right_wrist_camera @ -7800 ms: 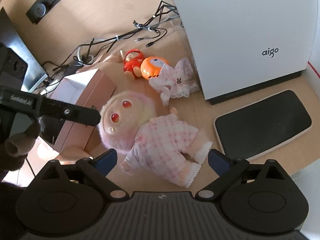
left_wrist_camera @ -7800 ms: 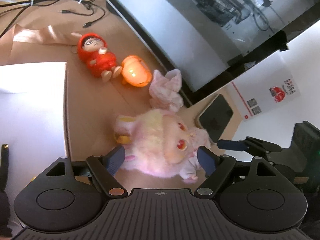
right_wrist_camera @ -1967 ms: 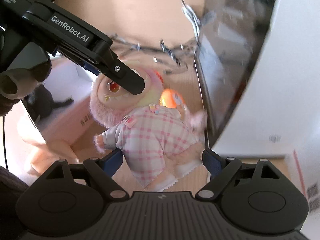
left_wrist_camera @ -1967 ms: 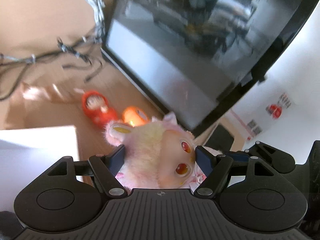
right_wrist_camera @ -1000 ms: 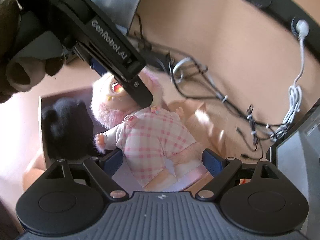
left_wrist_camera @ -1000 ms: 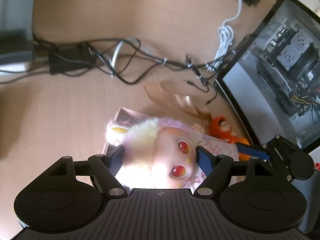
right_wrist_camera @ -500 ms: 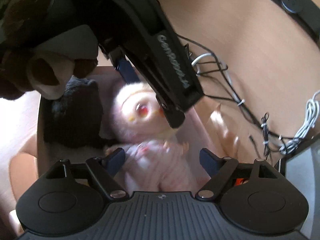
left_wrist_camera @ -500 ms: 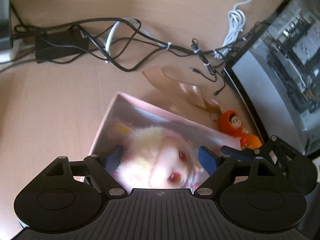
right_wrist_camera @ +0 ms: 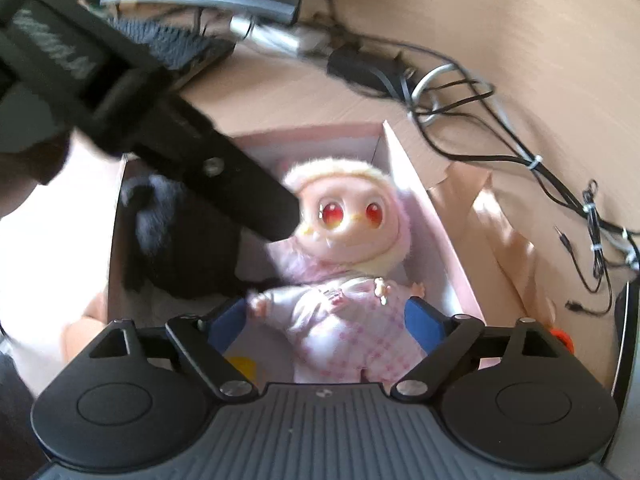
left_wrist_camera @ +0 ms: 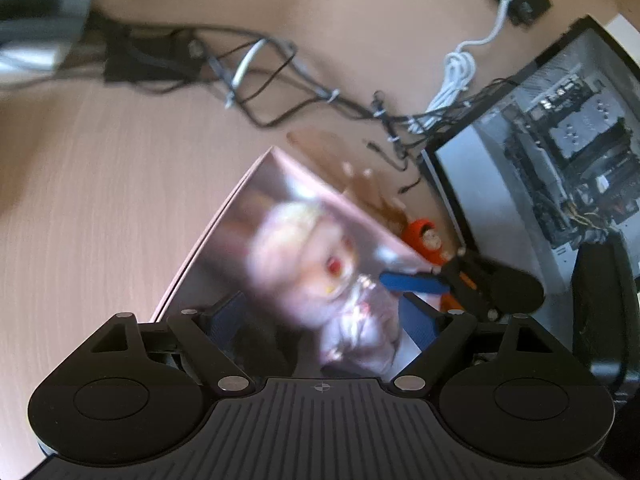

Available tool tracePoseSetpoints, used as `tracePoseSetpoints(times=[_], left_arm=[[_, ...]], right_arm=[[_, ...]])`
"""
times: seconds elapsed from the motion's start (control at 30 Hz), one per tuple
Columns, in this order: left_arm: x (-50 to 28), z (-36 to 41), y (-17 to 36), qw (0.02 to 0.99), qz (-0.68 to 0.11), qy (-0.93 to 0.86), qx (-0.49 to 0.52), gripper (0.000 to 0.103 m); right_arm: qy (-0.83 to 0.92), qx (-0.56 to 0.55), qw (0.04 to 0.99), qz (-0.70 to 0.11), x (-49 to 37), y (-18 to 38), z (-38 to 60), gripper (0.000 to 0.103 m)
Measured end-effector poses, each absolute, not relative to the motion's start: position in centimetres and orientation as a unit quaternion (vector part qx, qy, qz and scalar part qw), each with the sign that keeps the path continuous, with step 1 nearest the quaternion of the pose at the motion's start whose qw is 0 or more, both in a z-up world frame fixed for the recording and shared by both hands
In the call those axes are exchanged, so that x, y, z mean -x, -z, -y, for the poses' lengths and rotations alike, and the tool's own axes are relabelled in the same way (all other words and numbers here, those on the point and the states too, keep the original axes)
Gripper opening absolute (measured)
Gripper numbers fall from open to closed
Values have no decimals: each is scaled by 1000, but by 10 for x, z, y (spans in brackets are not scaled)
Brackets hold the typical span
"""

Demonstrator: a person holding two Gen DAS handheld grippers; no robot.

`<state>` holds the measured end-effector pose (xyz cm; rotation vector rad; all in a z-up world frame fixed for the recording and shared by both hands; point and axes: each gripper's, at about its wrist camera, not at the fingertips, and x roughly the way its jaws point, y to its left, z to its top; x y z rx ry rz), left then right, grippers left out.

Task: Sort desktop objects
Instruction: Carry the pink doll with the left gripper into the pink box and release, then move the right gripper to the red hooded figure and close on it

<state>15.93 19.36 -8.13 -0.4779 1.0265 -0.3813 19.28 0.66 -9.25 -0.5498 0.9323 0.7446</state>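
Two soft toys lay inside the shallow pink cardboard box (right_wrist_camera: 436, 216) on the pale wooden desk (left_wrist_camera: 100, 184): a fluffy pink doll with red eyes and a pink checked outfit (right_wrist_camera: 344, 240), face up toward the box's right wall, and a black furry plush (right_wrist_camera: 176, 248) against its left wall. A small yellow scrap (right_wrist_camera: 242, 362) showed at the box's near edge.

The right gripper (right_wrist_camera: 326, 318) hung over the doll's body with its blue-padded fingers (right_wrist_camera: 424, 324) spread wide, one on each side of the checked outfit, pinching nothing. The left gripper (left_wrist_camera: 322, 316) was likewise spread, its pads clear of the doll beneath it.

Only the right wrist view showed the doll sharply, with its pale fringe, glossy face and tiny hands; it also showed the left gripper's black finger (right_wrist_camera: 192, 160) crossing above the black plush. In the left wrist view the doll (left_wrist_camera: 316, 256) was blurred, but beyond the box's right wall that view showed a small red-hooded figurine (left_wrist_camera: 424, 234), a glass-sided computer case (left_wrist_camera: 560, 148) further right, and a tangle of black and white cables (left_wrist_camera: 304, 88) behind the box.
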Motion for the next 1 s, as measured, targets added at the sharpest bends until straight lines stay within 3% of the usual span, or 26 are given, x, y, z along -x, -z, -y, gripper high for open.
tracePoseSetpoints(times=[0.37,0.67,1.0], left_arm=[[-137,-207,82,829,-468,172,254,88],[-118,-240,45,874,-415,85,239,88],[-107,-146,26,903,-393,128,113,75]], right_arm=[[-307,304,797,-423,-193,95,-14,83],[-299,171,845,-408,-166,38,51,83],[-120,89,895,-421,-131,53,156,86]])
